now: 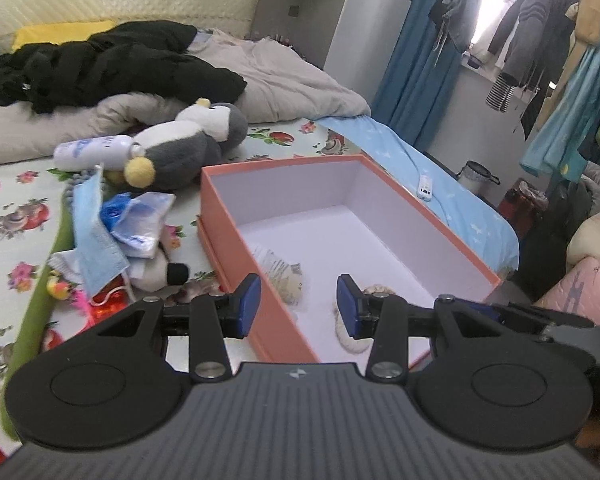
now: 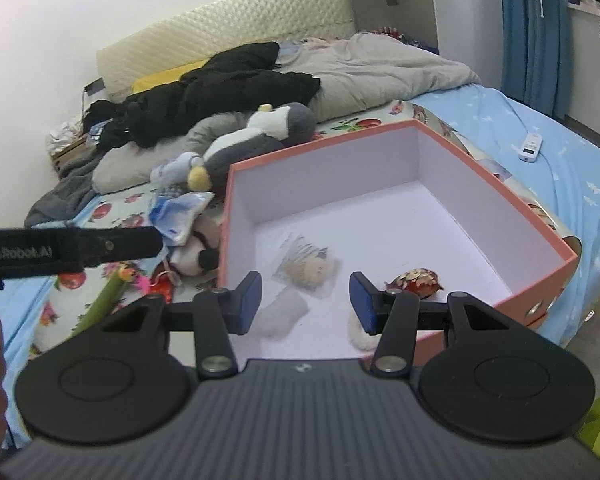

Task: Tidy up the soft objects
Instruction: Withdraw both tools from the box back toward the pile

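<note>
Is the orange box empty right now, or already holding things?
Not empty. The orange box is open-topped, and a few small items lie at its near end, among them a bagged plush and a red pouch.

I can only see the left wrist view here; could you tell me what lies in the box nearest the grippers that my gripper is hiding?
Observer: A red patterned pouch lies near the right wall of the orange box.
Operator: Is anything else there that I cannot make out?
Observer: Yes, a pale folded piece lies on the floor just in front of the clear packet.
Operator: Where is my gripper relative to the other?
Observer: The left gripper shows to the left of the right gripper, outside the box.
</note>
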The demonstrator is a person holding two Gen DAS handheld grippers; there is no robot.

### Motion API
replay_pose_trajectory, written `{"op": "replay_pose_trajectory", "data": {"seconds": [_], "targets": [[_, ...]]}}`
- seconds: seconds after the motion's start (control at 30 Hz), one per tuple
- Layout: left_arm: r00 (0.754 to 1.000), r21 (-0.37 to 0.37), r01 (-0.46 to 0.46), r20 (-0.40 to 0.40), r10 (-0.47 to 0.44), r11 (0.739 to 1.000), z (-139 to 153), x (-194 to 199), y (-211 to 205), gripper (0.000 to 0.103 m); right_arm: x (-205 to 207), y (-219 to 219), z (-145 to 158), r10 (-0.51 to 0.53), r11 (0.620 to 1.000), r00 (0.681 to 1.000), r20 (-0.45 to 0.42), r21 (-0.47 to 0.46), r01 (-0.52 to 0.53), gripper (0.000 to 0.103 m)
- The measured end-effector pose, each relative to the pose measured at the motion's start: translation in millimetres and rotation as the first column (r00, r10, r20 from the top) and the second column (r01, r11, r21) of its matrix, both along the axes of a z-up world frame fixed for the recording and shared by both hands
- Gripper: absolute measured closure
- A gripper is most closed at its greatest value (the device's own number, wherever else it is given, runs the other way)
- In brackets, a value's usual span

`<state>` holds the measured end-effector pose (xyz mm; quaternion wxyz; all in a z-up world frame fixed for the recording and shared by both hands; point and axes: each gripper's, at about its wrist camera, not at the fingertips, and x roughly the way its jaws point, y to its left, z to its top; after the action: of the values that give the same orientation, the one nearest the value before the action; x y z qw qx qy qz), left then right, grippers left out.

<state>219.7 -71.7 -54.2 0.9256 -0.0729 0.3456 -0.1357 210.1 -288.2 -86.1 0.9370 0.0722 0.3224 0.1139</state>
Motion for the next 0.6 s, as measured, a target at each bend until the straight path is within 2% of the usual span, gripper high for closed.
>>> {"op": "replay_pose_trajectory", "data": {"seconds": [0.6], "targets": [[0.987, 0.017, -0.161, 0.020, 0.161, 0.987, 11.4, -124.7, 60.7, 0.055, -79.7, 59.4, 17.2, 0.144, 0.990, 0.990, -0.002, -0.008, -0.144, 0.051]]}}
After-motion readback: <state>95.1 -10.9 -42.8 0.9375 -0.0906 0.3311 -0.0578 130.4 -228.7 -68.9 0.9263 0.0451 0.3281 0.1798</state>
